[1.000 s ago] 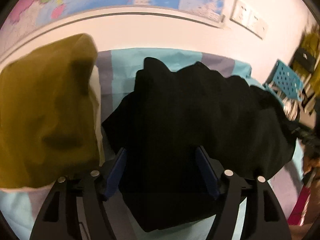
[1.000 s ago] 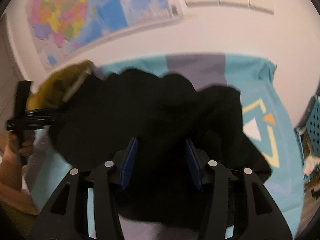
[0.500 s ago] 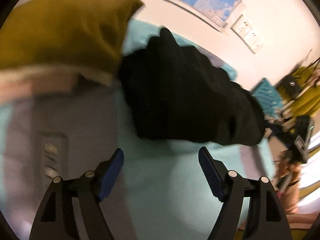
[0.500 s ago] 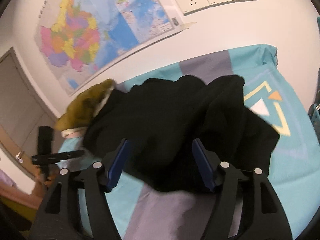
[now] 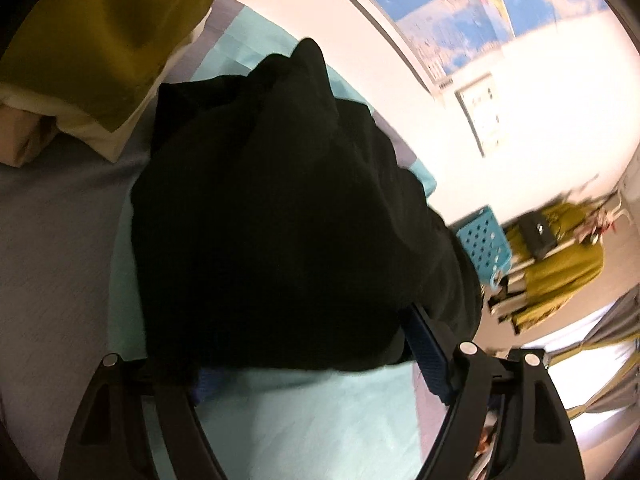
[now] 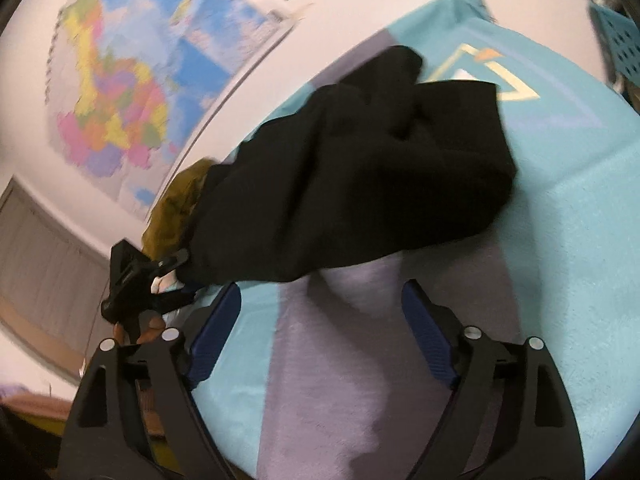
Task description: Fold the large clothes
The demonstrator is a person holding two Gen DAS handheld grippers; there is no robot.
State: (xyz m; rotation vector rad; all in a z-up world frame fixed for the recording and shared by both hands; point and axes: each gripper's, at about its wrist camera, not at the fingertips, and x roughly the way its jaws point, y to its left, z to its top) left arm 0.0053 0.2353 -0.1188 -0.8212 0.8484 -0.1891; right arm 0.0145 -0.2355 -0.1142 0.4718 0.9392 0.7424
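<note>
At the bottom of the right wrist view, the right gripper [image 6: 320, 344] stands wide open and empty over the teal and grey surface [image 6: 560, 280]. Beyond it the black garment [image 6: 360, 184] lies bunched at mid-frame. The left gripper [image 5: 308, 360] is spread wide, the garment's near edge draped over its fingertips. An olive cloth [image 5: 100, 40] sits upper left.

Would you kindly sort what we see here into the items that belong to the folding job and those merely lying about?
Job:
- black garment
- left claw
- right claw
- teal-and-grey bed cover

Lying about:
- olive-yellow cloth
- wall map
- blue perforated crate
</note>
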